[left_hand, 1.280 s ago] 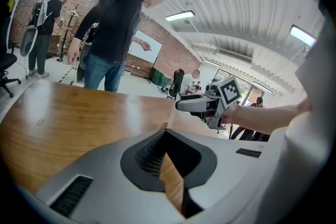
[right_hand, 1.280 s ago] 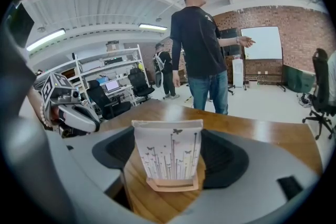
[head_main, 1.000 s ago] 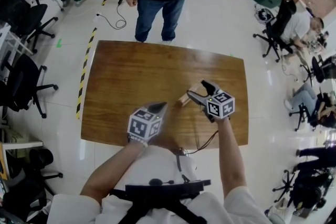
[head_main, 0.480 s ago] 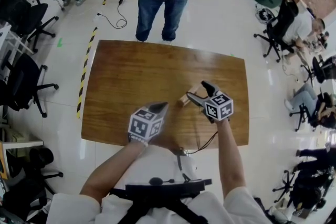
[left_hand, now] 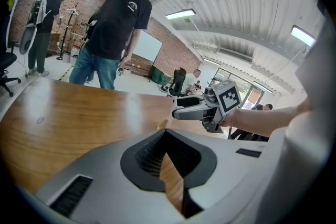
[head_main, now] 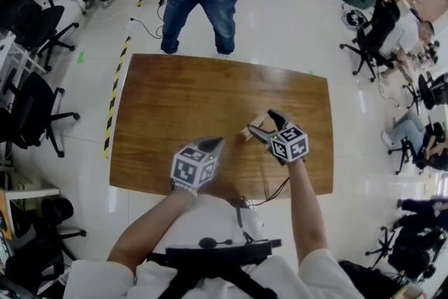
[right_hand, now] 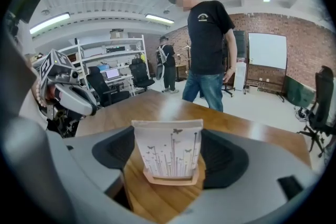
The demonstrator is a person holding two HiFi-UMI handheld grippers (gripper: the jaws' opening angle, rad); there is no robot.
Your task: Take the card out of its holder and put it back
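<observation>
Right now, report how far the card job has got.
Done: nothing; the card stands in its wooden holder on the table. In hand: the right gripper has open jaws either side of the card, with no squeeze visible. The left gripper is shut and empty. Left: lift the card out, then reseat it.

One card, one holder, one table, two tools: left tool, right tool

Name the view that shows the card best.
Right gripper view: the card faces it, upright in its holder, print visible. Head view shows only a small pale shape; left gripper view, a mere sliver.
</observation>
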